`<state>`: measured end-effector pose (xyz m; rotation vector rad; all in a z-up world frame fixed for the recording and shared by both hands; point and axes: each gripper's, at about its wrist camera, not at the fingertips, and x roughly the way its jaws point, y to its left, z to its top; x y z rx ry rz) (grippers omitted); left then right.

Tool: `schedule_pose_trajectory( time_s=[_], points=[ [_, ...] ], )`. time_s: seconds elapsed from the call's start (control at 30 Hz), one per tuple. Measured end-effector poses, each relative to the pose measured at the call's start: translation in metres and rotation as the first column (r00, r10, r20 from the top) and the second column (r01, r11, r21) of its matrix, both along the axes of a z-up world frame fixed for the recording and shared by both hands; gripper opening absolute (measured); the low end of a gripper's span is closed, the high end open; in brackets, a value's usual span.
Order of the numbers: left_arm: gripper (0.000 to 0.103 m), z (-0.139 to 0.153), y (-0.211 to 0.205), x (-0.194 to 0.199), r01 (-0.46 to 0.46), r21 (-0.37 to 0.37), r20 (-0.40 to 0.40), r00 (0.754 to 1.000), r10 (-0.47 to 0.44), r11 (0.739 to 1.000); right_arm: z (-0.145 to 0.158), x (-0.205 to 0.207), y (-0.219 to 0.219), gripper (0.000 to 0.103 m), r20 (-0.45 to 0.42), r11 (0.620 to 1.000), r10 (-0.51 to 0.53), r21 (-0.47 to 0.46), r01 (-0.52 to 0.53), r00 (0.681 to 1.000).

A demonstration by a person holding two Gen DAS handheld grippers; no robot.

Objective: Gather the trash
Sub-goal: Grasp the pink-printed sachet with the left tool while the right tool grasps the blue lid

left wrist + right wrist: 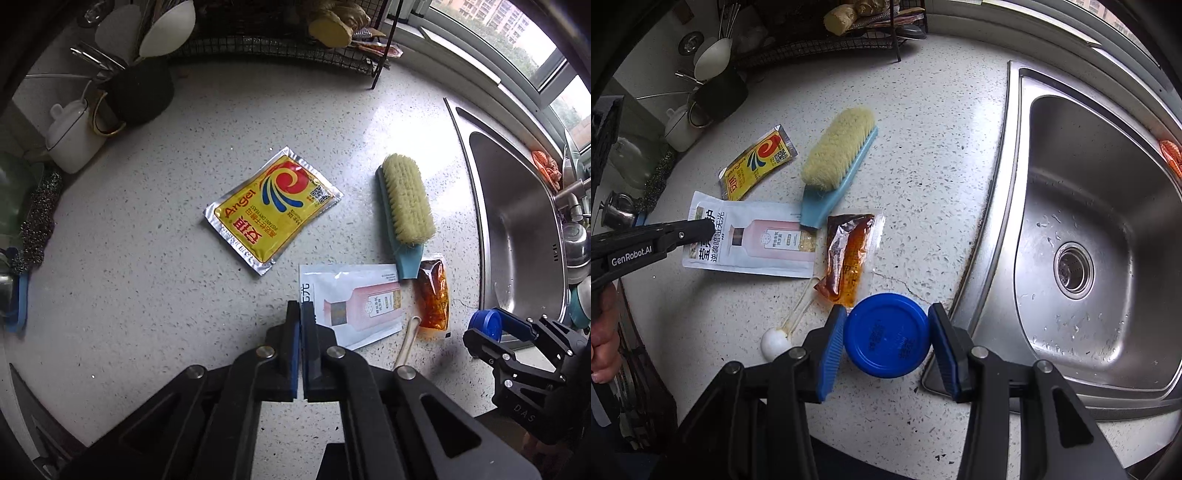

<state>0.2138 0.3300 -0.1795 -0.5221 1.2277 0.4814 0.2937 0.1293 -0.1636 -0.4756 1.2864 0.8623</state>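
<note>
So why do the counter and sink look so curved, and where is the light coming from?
Fisheye lenses bend both views: in the right wrist view the steel sink bulges into a curve; in the left wrist view the speckled white countertop rounds off toward dark corners. Daylight enters from the window at that view's upper right, putting glare on the yellow foil packet.

Open counter (129,295) left of yeast packet (271,208). Right side crowded: brush (406,201), sauce sachet (432,295), white pouch (354,302), stick (406,345) bunched together; sink (517,221) beyond.

Speckled countertop (147,295), yellow packet (271,208), brush (406,201), white sachet (354,302), sauce packet (431,295)
</note>
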Motion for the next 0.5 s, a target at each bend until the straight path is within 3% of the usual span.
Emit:
schedule_pose_trajectory(
  time_s=[0.27,0.5],
  points=[
    [0.000,0.033,-0.027,-0.020,0.036,0.064,0.068,0.997,-0.040,0.997,0.026,-0.017,-0.009,0.043,0.034,0.998,0.015,0.066,-0.018,0.999],
    [0.000,0.071,-0.076,-0.040,0.082,0.113,0.133,0.986,-0.097,0.990,0.058,-0.037,-0.039,0.043,0.070,0.991,0.008,0.131,-0.017,0.997]
  ],
)
